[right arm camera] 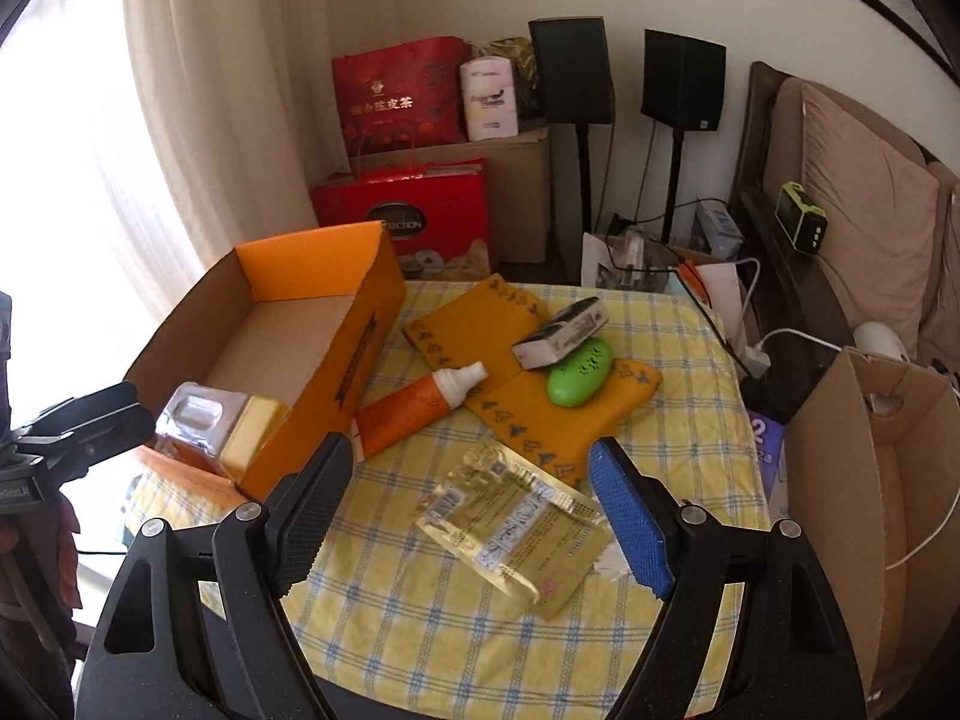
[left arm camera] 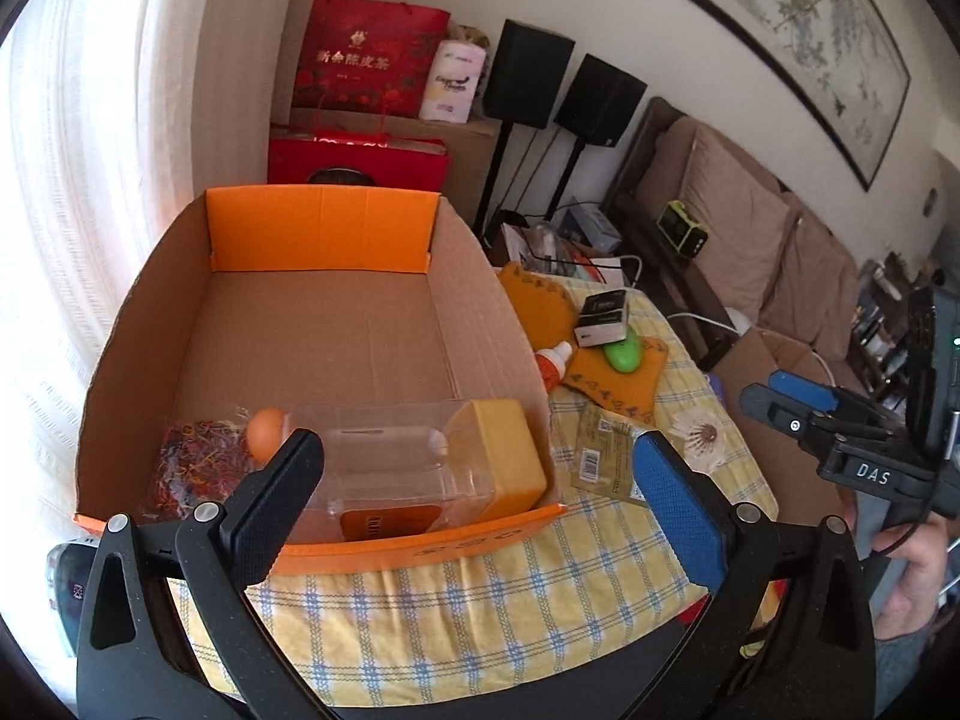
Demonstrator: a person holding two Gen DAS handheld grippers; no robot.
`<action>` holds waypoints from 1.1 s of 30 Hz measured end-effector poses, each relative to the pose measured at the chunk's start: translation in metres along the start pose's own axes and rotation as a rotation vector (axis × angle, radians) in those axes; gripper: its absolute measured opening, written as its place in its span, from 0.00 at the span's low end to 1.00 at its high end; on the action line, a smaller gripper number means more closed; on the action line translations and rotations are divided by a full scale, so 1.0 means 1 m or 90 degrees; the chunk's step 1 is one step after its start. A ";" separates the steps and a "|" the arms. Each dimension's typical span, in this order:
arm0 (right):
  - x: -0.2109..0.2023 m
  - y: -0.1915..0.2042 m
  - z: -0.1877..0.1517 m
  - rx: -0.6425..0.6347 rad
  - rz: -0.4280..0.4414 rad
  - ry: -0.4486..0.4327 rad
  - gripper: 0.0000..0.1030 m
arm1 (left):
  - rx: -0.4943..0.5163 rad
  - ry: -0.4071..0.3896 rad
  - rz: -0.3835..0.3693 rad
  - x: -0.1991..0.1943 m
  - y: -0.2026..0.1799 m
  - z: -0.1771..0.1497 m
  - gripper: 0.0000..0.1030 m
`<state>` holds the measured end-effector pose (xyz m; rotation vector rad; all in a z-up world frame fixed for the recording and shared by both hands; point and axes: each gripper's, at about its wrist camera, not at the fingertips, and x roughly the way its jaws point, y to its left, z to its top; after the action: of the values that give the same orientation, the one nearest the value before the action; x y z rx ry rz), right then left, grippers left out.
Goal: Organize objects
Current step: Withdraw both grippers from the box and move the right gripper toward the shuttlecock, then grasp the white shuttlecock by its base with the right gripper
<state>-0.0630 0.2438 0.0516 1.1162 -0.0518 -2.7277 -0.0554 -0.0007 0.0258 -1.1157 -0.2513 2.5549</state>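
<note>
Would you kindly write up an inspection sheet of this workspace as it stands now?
Surface: yellow checked tablecloth, partly covered.
Job's things: orange cardboard box holds a clear plastic container with a yellow lid, an orange ball and a bag of coloured rubber bands; outside lie a gold foil packet, an orange tube, a green oval case and a black-and-white small box.
Clutter: two orange mats.
Grippers: left tool and right tool open, empty.
Cables: white cable beside the table.
Surroundings: red gift bags, black speakers, sofa.

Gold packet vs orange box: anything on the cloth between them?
Only the orange tube, lying beside the orange box; otherwise bare checked cloth up to the gold packet. Clearest in the right wrist view.
</note>
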 end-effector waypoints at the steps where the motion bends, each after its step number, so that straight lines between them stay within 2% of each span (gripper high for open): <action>1: -0.002 -0.004 -0.001 0.005 -0.002 0.000 0.80 | 0.004 0.003 -0.003 0.003 -0.005 0.000 1.00; 11: -0.012 -0.034 -0.011 0.035 -0.033 0.000 0.80 | 0.048 0.030 -0.012 0.023 -0.046 -0.004 1.00; 20: -0.020 -0.057 -0.020 0.056 -0.063 -0.006 0.80 | 0.070 0.027 -0.007 0.027 -0.072 -0.001 1.00; 33: -0.016 -0.089 -0.029 0.075 -0.074 0.004 0.81 | 0.116 0.048 -0.026 0.050 -0.113 -0.008 1.00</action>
<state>-0.0461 0.3358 0.0330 1.1955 -0.1527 -2.8563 -0.0546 0.1228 0.0199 -1.1227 -0.0224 2.4379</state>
